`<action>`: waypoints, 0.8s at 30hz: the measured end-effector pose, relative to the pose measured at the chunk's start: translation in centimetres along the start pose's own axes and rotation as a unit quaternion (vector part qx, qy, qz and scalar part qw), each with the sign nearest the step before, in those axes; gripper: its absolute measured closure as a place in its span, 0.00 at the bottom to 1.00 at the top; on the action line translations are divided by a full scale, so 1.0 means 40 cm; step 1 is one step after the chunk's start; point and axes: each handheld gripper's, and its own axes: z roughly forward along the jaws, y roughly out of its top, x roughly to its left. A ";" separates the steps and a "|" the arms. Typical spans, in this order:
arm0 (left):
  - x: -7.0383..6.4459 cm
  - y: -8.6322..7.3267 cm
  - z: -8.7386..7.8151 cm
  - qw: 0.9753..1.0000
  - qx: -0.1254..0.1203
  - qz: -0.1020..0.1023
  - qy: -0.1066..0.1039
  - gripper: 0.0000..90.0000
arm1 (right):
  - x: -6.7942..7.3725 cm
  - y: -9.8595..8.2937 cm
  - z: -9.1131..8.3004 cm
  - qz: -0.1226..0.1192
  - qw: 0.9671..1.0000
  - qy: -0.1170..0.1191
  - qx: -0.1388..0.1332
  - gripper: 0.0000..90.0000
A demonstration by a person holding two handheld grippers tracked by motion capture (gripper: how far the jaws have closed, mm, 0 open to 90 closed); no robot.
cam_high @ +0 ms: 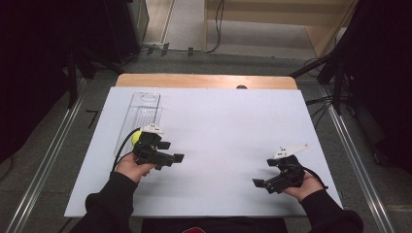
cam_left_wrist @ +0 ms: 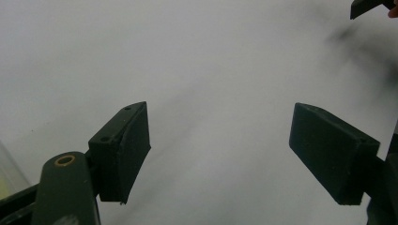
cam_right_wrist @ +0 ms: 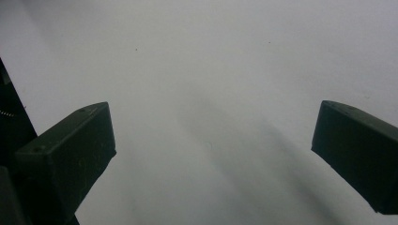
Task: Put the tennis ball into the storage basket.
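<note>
Over a white table [cam_high: 218, 126], the left gripper [cam_high: 176, 151] and the right gripper [cam_high: 260, 185] both had jaws spread wide and empty, a yellow-green ball [cam_high: 136, 137] lying just behind the left one, beside a clear tray [cam_high: 141, 109].

Bare white table [cam_high: 218, 136] lies open between both grippers; a clear tray [cam_high: 141, 114] crowds the far-left edge.

Yellow-green ball [cam_high: 135, 137] half hidden behind left gripper [cam_high: 172, 151]; clear tray [cam_left_wrist: 8, 169] cut by frame edge.
</note>
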 end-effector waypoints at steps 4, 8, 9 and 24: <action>-0.001 -0.011 0.000 1.000 0.003 0.007 0.000 0.23 | 0.000 0.000 0.000 0.000 1.000 0.000 0.001 0.00; -0.004 -0.019 0.000 1.000 0.005 0.016 0.002 0.23 | -0.001 0.000 -0.001 0.002 1.000 0.000 0.000 0.00; -0.005 -0.021 -0.002 1.000 0.004 0.018 0.000 0.23 | -0.001 0.000 -0.002 0.002 1.000 0.000 -0.001 0.00; -0.020 -0.066 -0.014 0.999 0.019 0.043 -0.007 0.23 | -0.002 0.000 -0.004 0.002 1.000 -0.003 -0.003 0.00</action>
